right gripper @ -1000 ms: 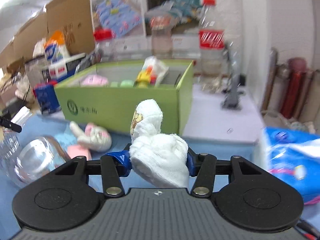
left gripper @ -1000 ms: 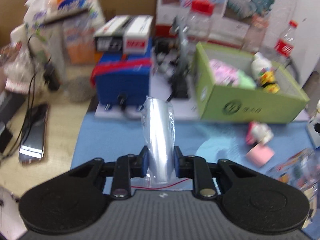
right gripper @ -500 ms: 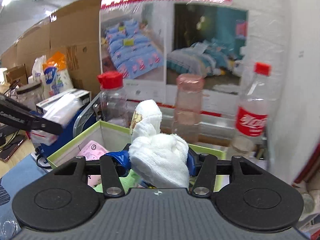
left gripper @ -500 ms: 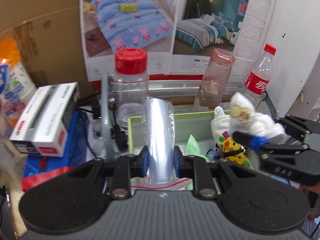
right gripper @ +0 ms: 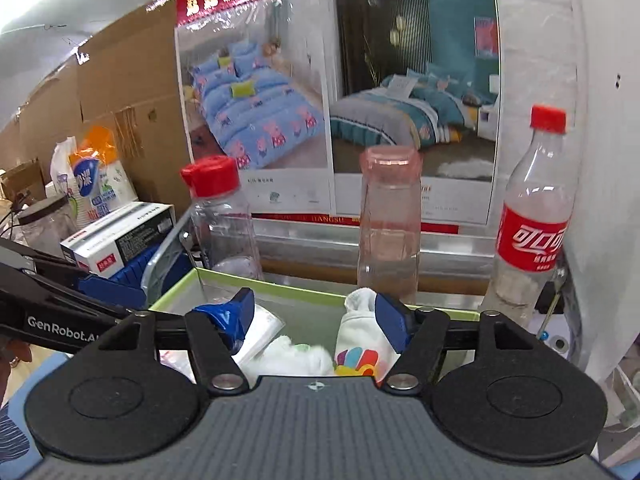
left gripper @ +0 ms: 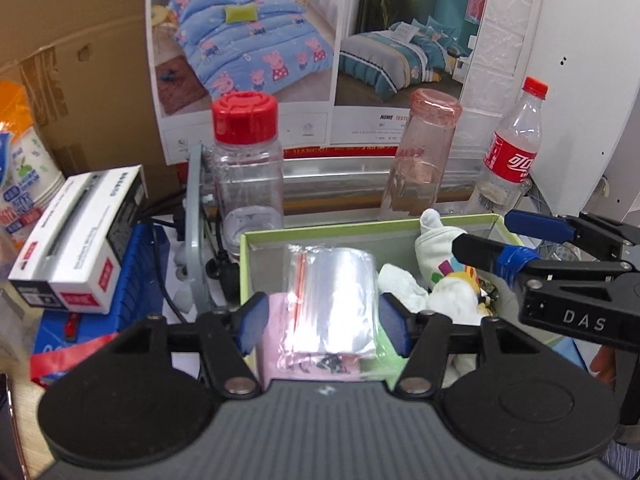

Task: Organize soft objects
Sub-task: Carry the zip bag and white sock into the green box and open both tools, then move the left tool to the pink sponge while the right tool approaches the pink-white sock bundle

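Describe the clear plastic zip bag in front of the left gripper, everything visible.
The zip bag is glossy clear plastic with a red seal strip, curled into a loose roll. It stands roughly upright inside the green box, over something pink. The left gripper has just been opening; its blue fingers stand clear of the bag on both sides.
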Demonstrator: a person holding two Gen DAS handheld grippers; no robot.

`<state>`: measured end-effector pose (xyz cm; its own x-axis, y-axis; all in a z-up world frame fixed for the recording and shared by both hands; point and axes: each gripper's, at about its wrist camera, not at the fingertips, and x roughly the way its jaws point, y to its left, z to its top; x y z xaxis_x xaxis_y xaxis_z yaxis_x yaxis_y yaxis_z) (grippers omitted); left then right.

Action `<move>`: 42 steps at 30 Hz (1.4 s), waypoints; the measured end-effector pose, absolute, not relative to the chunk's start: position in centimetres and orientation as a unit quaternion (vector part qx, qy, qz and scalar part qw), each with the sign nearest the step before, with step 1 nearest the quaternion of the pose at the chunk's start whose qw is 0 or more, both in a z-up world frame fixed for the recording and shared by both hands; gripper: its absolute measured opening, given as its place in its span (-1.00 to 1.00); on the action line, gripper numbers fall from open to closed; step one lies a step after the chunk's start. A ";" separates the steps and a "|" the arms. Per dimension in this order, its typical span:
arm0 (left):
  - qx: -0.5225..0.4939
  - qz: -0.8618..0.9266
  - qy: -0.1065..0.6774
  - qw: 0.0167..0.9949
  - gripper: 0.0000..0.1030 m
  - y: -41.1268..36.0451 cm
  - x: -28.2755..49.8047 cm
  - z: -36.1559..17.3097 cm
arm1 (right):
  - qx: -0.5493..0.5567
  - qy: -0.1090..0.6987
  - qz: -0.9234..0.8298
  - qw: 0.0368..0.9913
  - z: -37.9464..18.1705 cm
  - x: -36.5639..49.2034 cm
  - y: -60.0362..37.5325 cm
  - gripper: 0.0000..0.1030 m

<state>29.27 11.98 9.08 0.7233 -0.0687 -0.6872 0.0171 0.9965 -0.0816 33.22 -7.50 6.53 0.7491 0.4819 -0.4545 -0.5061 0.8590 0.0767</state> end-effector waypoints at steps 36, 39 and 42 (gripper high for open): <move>-0.093 0.036 0.416 0.904 0.27 19.3 16.1 3.3 | -0.184 0.448 0.311 0.818 1.2 27.9 -1.2 0.22; -0.088 0.032 0.419 0.903 0.27 19.5 16.4 3.2 | -0.203 0.500 0.294 0.789 -0.7 29.6 1.0 0.23; -0.067 0.029 0.417 0.906 0.27 19.2 16.6 3.6 | -0.205 0.525 0.263 0.783 -1.7 30.8 1.0 0.22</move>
